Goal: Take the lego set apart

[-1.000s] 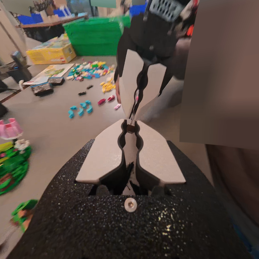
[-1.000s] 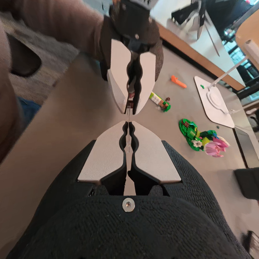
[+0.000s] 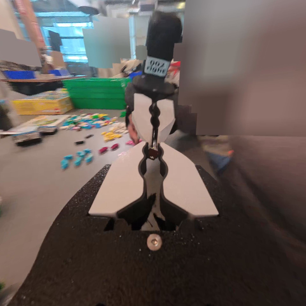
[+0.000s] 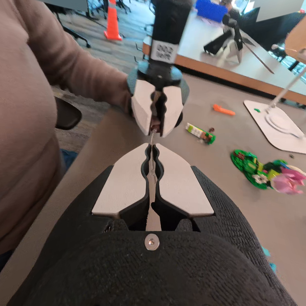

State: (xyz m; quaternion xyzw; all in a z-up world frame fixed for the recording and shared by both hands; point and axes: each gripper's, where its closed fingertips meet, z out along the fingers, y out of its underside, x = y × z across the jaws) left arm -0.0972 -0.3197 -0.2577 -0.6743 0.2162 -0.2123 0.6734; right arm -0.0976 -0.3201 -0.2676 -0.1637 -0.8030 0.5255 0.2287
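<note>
over on the left, the yellow box point(image 3: 41, 106) and the green crate point(image 3: 96, 92) are sitting at the back of the tabletop point(image 3: 41, 173), with a spread of loose bricks point(image 3: 89, 122) and a row of blue pieces point(image 3: 77, 159) lying in front, so a good share looks already stripped off. moving toward the middle, the left hand-held gripper point(image 3: 153, 153) is clenching a small brown piece point(image 3: 152, 153) at its tips. facing it tip to tip, the right hand-held gripper point(image 4: 152, 145) is pinching a thin clear rod point(image 4: 152, 159) that is running into that brown piece, both held up off the tabletop; they seem to be getting pulled apart. further right, a green strip piece point(image 4: 201, 134) and the flowered lego set point(image 4: 258, 168), green base with pink bloom, are sitting largely assembled, so plenty is left.
</note>
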